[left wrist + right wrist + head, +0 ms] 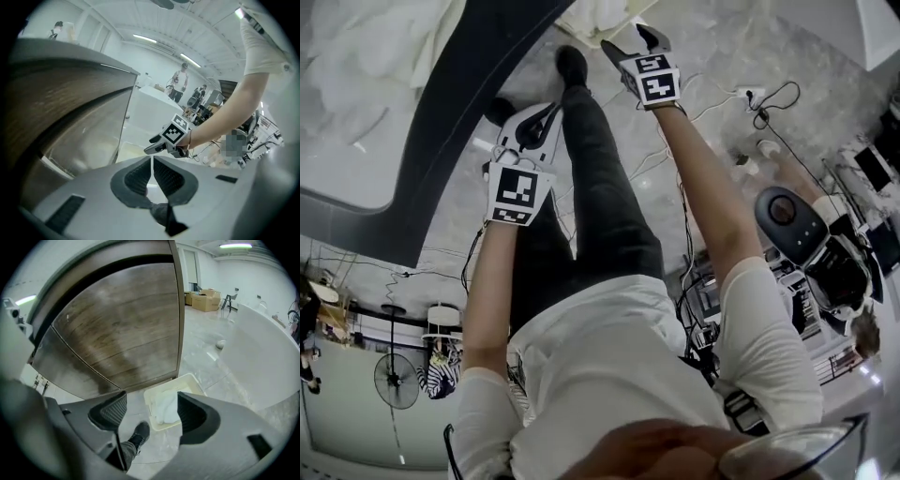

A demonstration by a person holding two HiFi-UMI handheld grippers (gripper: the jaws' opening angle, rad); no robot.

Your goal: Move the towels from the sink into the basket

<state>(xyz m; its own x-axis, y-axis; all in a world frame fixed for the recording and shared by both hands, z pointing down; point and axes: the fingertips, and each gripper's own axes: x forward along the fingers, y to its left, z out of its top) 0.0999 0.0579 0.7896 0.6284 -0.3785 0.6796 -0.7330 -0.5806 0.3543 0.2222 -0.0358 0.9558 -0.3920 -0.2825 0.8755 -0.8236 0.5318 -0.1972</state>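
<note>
- Jaws of the left gripper [152, 160] are seen clenched together, nothing gripped, to the left of the basket [164, 385].
- 1 white towel [165, 409] is seen lying inside the basket, which is set on the floor just beside a wooden cabinet front [126, 329].
- Right gripper [151, 397] is held above the basket, released: its 2 jaws are parted, with nothing clasped between them.

No readable text, number or brand showing anywhere. Black-and-white square-patterned marker cube [517, 192] on left gripper [546, 114], matching cube [652, 80] on right gripper [630, 42] carrying coded patterns only, nothing legible.
</note>
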